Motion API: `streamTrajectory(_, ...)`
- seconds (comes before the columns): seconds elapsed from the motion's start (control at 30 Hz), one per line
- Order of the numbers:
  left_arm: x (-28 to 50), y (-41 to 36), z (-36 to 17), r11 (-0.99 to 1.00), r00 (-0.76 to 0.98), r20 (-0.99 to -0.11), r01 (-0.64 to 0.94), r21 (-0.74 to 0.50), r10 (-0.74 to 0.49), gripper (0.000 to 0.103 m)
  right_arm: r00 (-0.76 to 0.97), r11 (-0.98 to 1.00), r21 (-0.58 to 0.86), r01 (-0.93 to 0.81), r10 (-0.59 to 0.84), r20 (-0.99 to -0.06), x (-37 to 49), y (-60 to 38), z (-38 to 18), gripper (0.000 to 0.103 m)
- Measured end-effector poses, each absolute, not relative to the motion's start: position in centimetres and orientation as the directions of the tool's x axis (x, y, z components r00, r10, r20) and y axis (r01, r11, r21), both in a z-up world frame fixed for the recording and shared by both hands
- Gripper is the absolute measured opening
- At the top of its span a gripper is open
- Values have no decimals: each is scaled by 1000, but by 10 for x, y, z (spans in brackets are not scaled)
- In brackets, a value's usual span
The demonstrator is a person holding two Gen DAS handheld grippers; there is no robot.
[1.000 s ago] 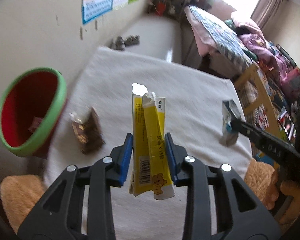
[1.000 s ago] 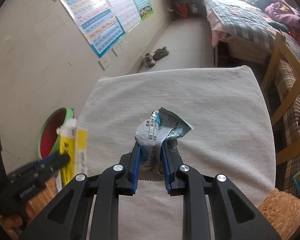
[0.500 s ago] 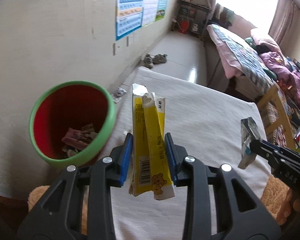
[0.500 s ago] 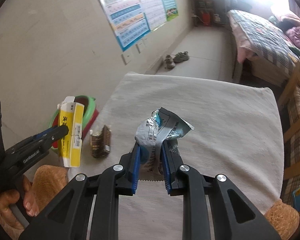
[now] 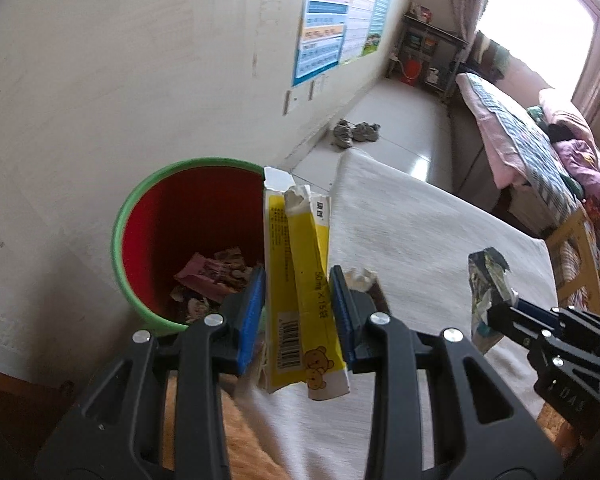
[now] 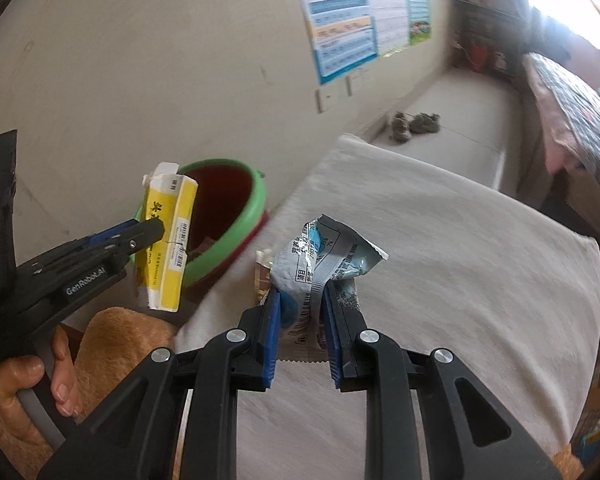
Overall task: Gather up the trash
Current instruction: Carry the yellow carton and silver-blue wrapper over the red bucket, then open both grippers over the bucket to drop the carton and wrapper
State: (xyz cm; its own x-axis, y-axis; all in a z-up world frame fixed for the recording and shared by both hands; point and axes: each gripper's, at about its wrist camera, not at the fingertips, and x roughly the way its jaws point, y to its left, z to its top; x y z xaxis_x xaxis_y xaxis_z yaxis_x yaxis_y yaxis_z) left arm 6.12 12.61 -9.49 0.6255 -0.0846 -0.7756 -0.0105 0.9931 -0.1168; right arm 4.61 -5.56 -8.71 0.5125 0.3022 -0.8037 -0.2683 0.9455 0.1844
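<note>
Left gripper (image 5: 298, 312) clamped on yellow carton (image 5: 300, 280) — red bin (image 5: 156, 208) just ahead-left of it. Right gripper (image 6: 302, 332) pinching crumpled silver wrapper (image 6: 320, 256) above the cloth-covered bench (image 6: 460, 280) — brown wrapper (image 6: 262, 276) just ahead-left.

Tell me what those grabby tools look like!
Both are black plastic clamps. The left tool and right tool each have two chunky arms with open cut-outs, silver round rivets and blue ribbed pads inside the tips. White lettering runs along the left one's side. No sleeves or cables show.

yellow carton (image 5: 300, 280), red bin (image 5: 188, 220) – green rim
</note>
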Motion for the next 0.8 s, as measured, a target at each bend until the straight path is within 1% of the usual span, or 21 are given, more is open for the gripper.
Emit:
streamTrajectory(0.43, 87, 189, -115, 985, 602, -798, -138, -108, -3, 33, 521, 889, 130, -440, 371, -769, 103, 36, -86, 21)
streamTrajectory(0.57, 101, 208, -123, 977, 585, -811, -177, -117, 9, 33, 507, 862, 100, -496, 381, -773, 118, 64, -92, 21)
streamTrajectory(0.7, 112, 219, -130, 973, 570, -821, -199, -118, 17, 33, 497, 846, 85, -527, 387, -777, 126, 79, -99, 23)
streamTrajectory(0.8, 119, 225, -137, 969, 560, -828, -215, -120, 22, 36, 493, 838, 78, -541, 391, -778, 132, 86, -105, 27)
